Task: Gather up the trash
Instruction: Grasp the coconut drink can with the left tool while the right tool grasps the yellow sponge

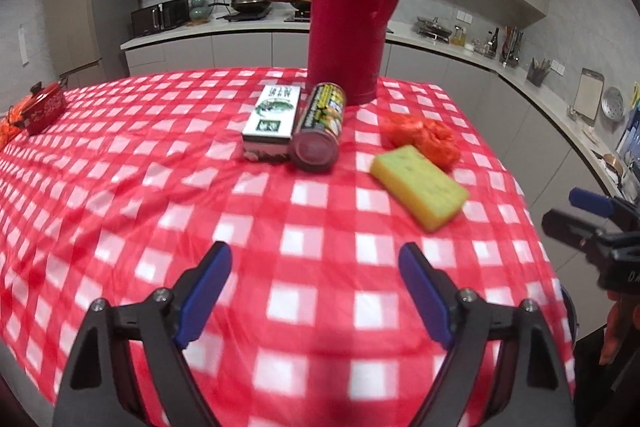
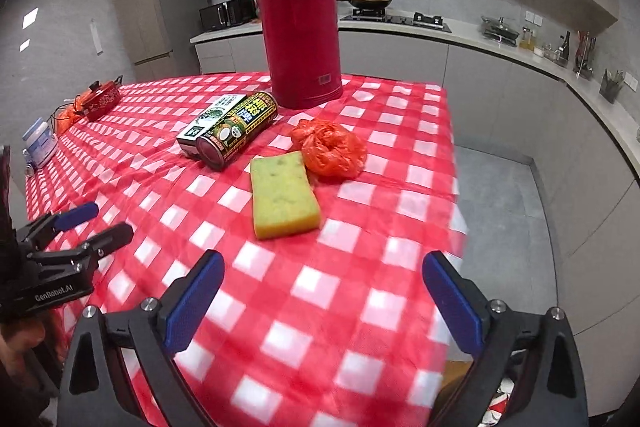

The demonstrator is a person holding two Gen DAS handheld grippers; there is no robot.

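**Inspector:** Approaching the worktop (image 2: 360, 307), both tools stood clear of everything on it. The right hand-held gripper (image 2: 324, 295) was spread wide with nothing between its pads; the left hand-held gripper (image 1: 316, 291) likewise gaped, empty.

**Assessor:** And the trash itself?

**Inspector:** The crumpled orange bag (image 2: 330, 147) lay ahead of the right tool, slightly right of its centre line, touching the far corner of the yellow sponge (image 2: 284, 195). The sponge's long axis ran roughly away from that tool. The can (image 2: 240, 129) lay on its side beside a small carton (image 2: 208, 123), its long axis slanting away to the right, near the red flask (image 2: 298, 7).

**Assessor:** Which hand was nearer?

**Inspector:** In my judgement the right, for the bag and sponge. In the left wrist view these sat off to the right, while the can (image 1: 320, 131) and carton (image 1: 272, 123) lay almost straight ahead, so those suited the left.
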